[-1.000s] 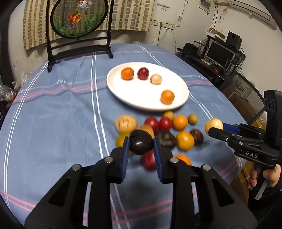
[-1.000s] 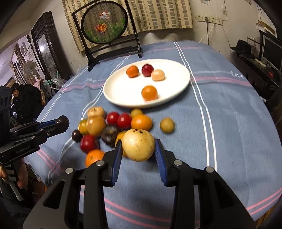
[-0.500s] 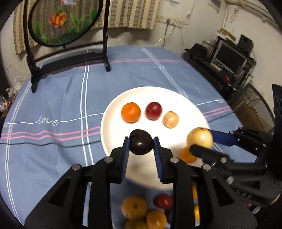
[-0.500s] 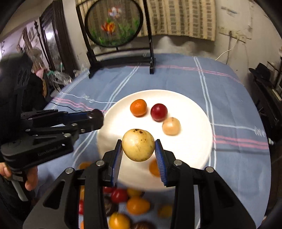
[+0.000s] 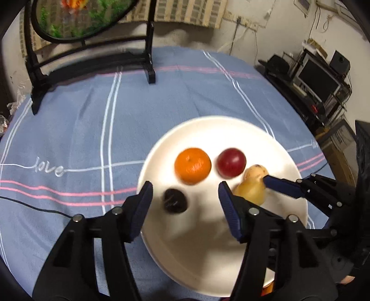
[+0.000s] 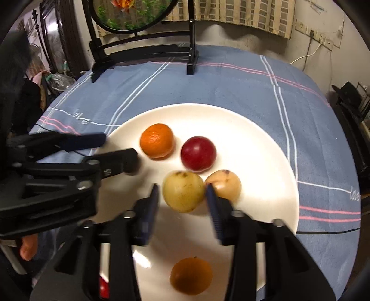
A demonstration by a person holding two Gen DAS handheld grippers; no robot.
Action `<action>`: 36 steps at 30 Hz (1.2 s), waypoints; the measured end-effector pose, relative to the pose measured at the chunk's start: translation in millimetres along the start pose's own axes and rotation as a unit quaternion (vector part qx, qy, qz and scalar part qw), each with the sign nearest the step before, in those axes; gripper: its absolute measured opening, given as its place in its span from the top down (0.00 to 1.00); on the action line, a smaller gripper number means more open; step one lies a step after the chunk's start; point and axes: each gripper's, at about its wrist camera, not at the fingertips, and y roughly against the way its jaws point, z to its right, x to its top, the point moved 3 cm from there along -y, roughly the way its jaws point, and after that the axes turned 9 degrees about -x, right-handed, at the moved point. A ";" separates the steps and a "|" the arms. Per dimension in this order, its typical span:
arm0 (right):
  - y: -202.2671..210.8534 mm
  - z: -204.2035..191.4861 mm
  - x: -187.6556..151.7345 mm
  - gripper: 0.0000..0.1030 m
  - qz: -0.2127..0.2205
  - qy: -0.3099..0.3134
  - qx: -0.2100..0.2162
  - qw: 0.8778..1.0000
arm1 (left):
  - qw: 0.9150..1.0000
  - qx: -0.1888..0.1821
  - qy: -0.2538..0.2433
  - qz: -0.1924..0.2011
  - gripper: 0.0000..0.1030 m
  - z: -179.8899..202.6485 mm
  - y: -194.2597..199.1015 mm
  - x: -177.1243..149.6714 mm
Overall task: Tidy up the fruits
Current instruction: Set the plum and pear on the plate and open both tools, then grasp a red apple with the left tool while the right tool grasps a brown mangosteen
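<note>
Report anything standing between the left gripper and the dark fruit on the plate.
Nothing visible does: the dark fruit lies on the plate between the fingers of the open left gripper; the orange sits beyond it.

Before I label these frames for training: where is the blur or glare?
Left wrist view: dark plum and orange smear with motion; fisheye bends the tablecloth stripes. Right wrist view: the right gripper blurs, and the plate is nearly blown out.

A round table under a blue cloth with white and pink stripes (image 5: 76,129) stood before a stained pale wall (image 6: 242,37). A black-framed round painted screen (image 6: 131,14) sat at its far edge, beige checked curtains (image 6: 242,14) behind. A dark computer monitor (image 5: 316,77) occupied a cluttered side desk.
</note>
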 end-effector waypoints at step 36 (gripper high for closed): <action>124.5 7.2 -201.8 0.40 -0.005 -0.095 -0.006 0.995 | 1.000 -0.007 -0.010 0.025 0.23 30.8 136.4 -207.8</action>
